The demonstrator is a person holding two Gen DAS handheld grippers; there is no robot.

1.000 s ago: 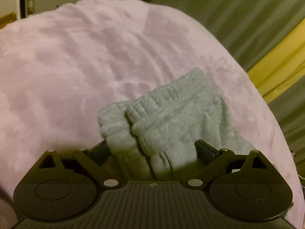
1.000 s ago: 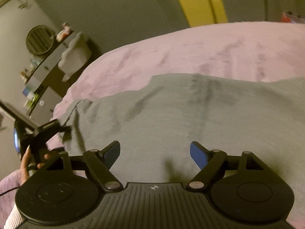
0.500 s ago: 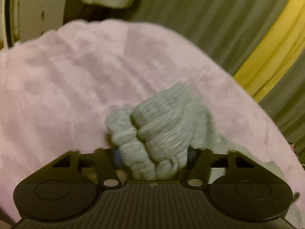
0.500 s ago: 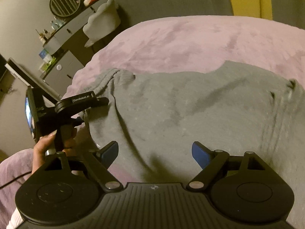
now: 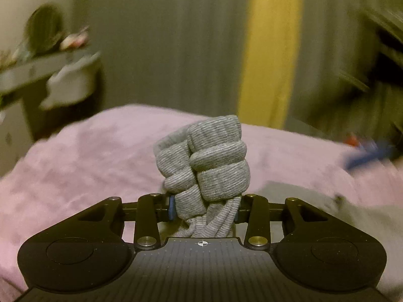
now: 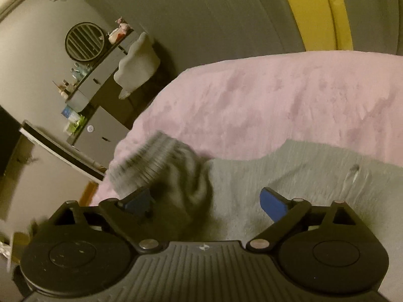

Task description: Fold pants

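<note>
Grey pants (image 6: 289,176) lie spread on a pink blanket (image 6: 277,100). My left gripper (image 5: 204,207) is shut on the bunched ribbed waistband (image 5: 211,161) of the pants and holds it raised above the blanket. In the right wrist view the same lifted waistband bunch (image 6: 156,161) shows blurred, close to my right gripper's left finger. My right gripper (image 6: 204,201) is open and empty, low over the flat grey cloth.
The pink blanket (image 5: 75,166) covers a bed. Grey and yellow curtains (image 5: 269,50) hang behind it. A dresser with a round mirror (image 6: 84,41) and a white chair (image 6: 137,63) stand to the left. A blue object (image 5: 365,153) lies at the bed's far right.
My left gripper has closed on the waistband and lifted it, swinging to face the curtains. My right gripper has stayed open and shifted over the cloth, with the raised bunch now close by its left finger.
</note>
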